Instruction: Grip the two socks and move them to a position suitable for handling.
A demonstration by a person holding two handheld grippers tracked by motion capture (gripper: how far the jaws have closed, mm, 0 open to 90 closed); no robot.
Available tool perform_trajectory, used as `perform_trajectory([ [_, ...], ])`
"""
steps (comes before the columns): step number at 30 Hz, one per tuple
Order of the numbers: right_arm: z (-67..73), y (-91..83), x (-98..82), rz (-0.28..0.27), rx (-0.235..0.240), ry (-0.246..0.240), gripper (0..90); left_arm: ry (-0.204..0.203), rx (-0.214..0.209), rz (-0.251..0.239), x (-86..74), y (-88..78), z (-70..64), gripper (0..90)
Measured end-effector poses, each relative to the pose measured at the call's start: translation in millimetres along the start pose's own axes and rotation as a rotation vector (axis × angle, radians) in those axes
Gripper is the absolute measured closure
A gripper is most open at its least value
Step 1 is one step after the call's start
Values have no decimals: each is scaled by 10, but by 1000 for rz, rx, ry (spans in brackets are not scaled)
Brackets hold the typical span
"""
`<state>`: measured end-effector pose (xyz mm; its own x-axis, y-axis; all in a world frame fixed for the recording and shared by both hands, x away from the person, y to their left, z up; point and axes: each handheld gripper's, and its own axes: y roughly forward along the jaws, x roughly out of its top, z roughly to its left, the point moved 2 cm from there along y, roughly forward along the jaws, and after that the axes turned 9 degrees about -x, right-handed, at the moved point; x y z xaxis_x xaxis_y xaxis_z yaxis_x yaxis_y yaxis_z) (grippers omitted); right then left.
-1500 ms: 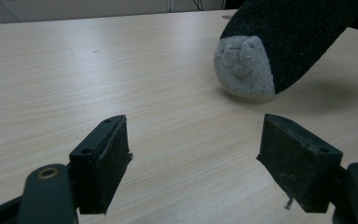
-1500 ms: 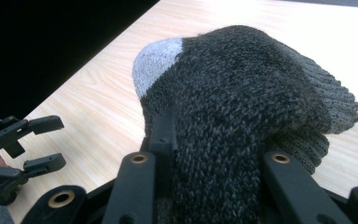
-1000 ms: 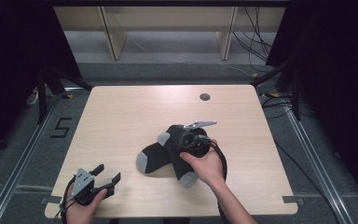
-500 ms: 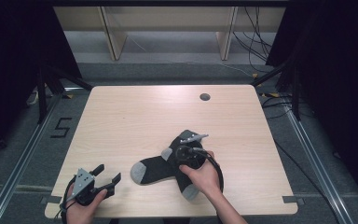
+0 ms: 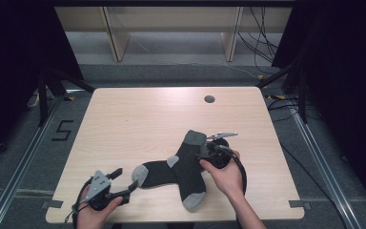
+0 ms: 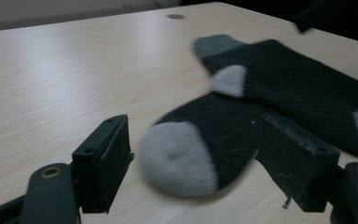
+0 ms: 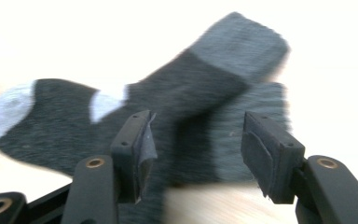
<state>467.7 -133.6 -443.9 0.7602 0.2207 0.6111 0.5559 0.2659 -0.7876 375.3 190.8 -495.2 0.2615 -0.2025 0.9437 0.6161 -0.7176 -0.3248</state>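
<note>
Two dark socks with grey toes, heels and cuffs lie crossed on the wooden table (image 5: 138, 119). One sock (image 5: 190, 167) runs from its far cuff to a toe near the front edge. The other sock (image 5: 157, 172) points its grey toe left. My right gripper (image 5: 204, 156) sits at the right edge of the crossed socks; its jaws have just been opening, and in the right gripper view (image 7: 196, 140) sock fabric (image 7: 214, 70) lies loose between the parted pads. My left gripper (image 5: 125, 181) is open, its jaws flanking the grey toe (image 6: 177, 158) without touching it.
A round cable hole (image 5: 209, 99) sits near the table's far edge. Wooden shelving (image 5: 171, 28) stands beyond the table, and cables (image 5: 267, 62) lie on the floor at the back right. Bare tabletop stretches to the left and far side of the socks.
The bunched socks under my right gripper now lie spread flat and crossed. The right jaws opened and released the fabric, drawing back to the right. The left gripper edged toward the grey toe.
</note>
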Motion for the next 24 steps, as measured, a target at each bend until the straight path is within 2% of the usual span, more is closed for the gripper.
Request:
perform_trajectory([
  [1, -56, -3, -2, 3, -12, 10, 457, 20, -23, 26, 25, 43, -61, 241],
  [2, -103, 4, -5, -6, -21, 4, 465, 33, -78, 42, 51, 135, -169, 240],
  [4, -178, 15, -35, 5, -42, 31, 500, 74, -141, 93, 93, 263, -291, 239],
  [5, -241, 34, -49, 3, -59, -1, 538, 83, -174, 109, 110, 329, -339, 235],
  [6, -260, 31, -66, 11, -49, -6, 574, 107, -208, 133, 137, 415, -396, 231],
  [8, -255, 18, -117, 27, -40, 8, 620, 130, -240, 158, 181, 500, -472, 222],
  [9, -269, 14, -127, 18, -22, -5, 620, 144, -249, 164, 200, 536, -518, 218],
  [10, -283, 17, -136, 8, -37, -15, 620, 163, -264, 179, 217, 570, -561, 217],
  [11, -261, 1, -139, 27, -34, 28, 619, 181, -282, 191, 228, 609, -607, 209],
  [12, -287, 18, -137, 13, -27, 24, 611, 205, -299, 207, 237, 644, -645, 200],
  [13, -291, 14, -136, 22, -34, 43, 602, 214, -315, 207, 239, 683, -688, 197],
  [15, -341, 27, -134, 3, -47, 19, 583, 232, -347, 217, 236, 762, -758, 194],
  [16, -342, 37, -139, 6, -63, 35, 577, 237, -357, 222, 232, 787, -781, 190],
  [17, -310, 19, -145, 22, -66, 76, 571, 244, -377, 224, 222, 825, -809, 187],
  [18, -340, 22, -144, -2, -58, 31, 564, 249, -392, 228, 215, 855, -842, 186],
  [19, -330, 23, -150, 12, -51, 47, 556, 261, -399, 232, 209, 879, -875, 181],
  [20, -343, 40, -159, 11, -66, 50, 550, 270, -417, 232, 205, 903, -907, 174],
  [21, -358, 47, -165, 8, -79, 35, 547, 290, -430, 244, 207, 919, -928, 173],
  [22, -367, 48, -170, 16, -85, 35, 542, 293, -443, 238, 202, 941, -961, 174],
  [23, -353, 41, -170, 27, -68, 69, 538, 292, -460, 234, 199, 967, -989, 175],
  [24, -358, 44, -165, 14, -78, 52, 535, 303, -466, 244, 200, 985, -1007, 177],
])
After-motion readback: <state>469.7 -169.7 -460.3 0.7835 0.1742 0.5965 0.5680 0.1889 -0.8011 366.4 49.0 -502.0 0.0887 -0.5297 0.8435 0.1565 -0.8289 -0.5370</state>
